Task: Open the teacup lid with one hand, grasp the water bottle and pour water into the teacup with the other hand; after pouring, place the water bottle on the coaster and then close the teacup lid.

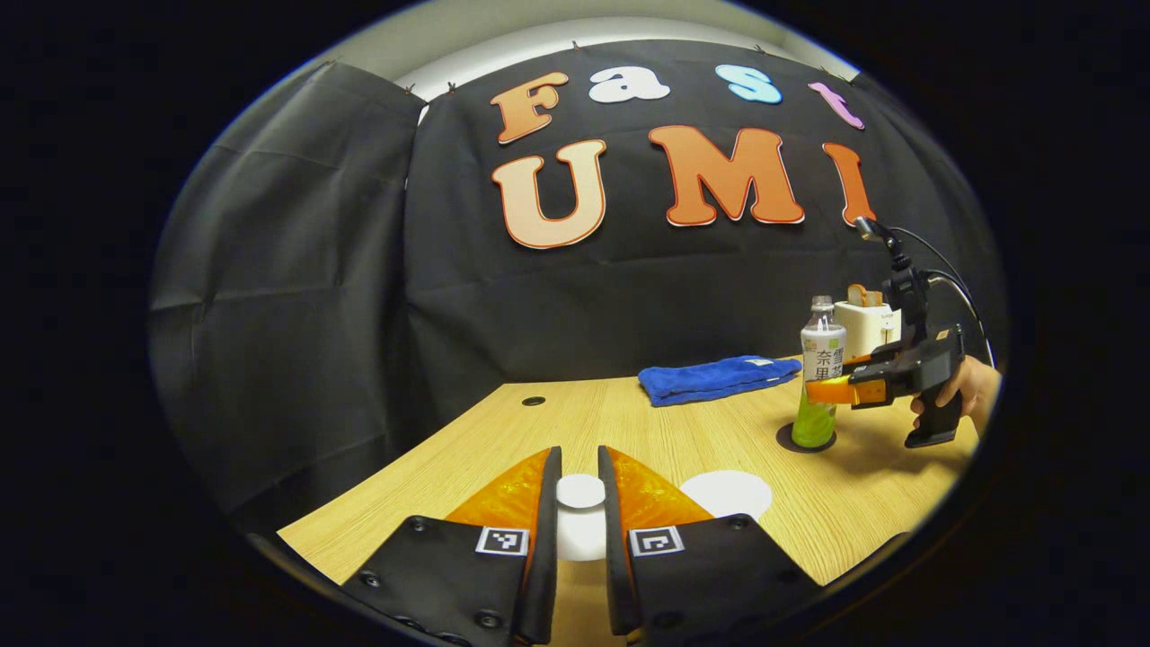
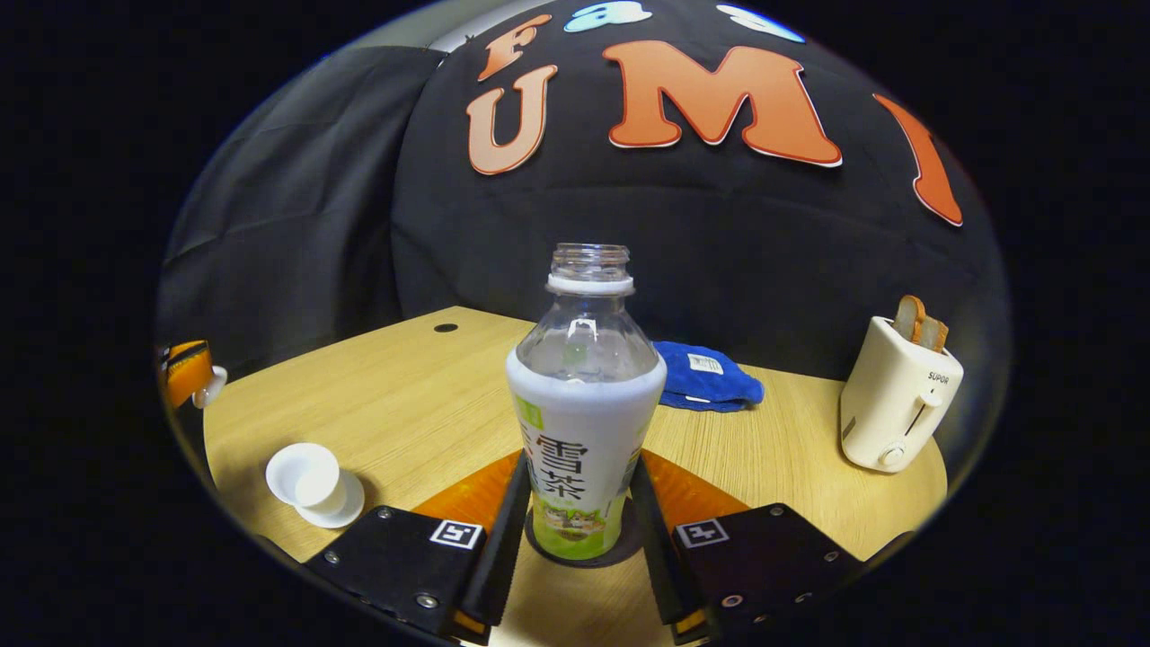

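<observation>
Flanking the water bottle (image 2: 584, 422), right gripper (image 2: 578, 503) fingers sit either side w/ slight gaps, not clamped; bottle upright on dark coaster (image 2: 539, 550), uncapped. Left gripper (image 1: 579, 503) pinches white lid (image 1: 580, 492) betw. both fingers, above table (image 1: 629, 422). Open teacup (image 2: 310, 476) on saucer, well apart from bottle. Hand (image 1: 975, 388) holds right gripper level.

In the right gripper view, the uncapped water bottle (image 2: 584, 422) stands upright on a dark coaster (image 2: 629, 544) between the right gripper (image 2: 579, 512) fingers, which flank its lower body. A white teacup (image 2: 310, 481) on its saucer sits open at the left. A blue towel (image 2: 710, 376) and a cream toaster (image 2: 894, 404) holding bread lie farther back on the wooden table (image 2: 386, 395).
</observation>
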### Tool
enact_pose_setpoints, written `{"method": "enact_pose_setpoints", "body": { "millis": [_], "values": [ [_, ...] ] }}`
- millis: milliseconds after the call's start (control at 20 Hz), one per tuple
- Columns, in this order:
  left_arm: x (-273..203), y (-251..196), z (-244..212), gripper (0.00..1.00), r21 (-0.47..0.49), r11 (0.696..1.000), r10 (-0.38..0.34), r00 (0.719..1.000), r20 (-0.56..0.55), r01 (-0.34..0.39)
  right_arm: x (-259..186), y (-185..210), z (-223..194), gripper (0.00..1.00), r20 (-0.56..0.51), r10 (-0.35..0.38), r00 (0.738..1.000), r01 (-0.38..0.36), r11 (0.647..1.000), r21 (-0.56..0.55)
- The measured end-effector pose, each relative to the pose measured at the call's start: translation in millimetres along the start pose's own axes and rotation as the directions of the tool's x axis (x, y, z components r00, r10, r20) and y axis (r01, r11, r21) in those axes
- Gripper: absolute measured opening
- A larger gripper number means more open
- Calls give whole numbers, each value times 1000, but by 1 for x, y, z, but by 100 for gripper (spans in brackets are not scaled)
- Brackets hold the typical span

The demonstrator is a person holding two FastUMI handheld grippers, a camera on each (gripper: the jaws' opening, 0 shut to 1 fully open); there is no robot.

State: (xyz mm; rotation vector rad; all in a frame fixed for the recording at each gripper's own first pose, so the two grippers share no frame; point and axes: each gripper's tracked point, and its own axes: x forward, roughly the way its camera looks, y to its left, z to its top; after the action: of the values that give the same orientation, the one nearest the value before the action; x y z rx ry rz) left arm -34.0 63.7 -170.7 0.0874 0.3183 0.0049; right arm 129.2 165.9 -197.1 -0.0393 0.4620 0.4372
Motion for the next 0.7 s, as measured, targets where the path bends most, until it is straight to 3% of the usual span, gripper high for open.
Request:
{"method": "enact_pose_setpoints", "body": {
  "millis": [200,350,700],
  "values": [
    [5,-13,1,27,-21,999,-25,1000,4,25,4,1,-1,65,3,5,1000,-5,1000,8],
    [13,-39,1,27,-62,994,-88,996,13,89,3,0,-4,70,3,10,1000,-10,1000,2],
    [39,-94,-11,27,-147,968,-209,978,-9,205,-21,3,-4,94,37,49,998,-50,999,14]
  ]
}}
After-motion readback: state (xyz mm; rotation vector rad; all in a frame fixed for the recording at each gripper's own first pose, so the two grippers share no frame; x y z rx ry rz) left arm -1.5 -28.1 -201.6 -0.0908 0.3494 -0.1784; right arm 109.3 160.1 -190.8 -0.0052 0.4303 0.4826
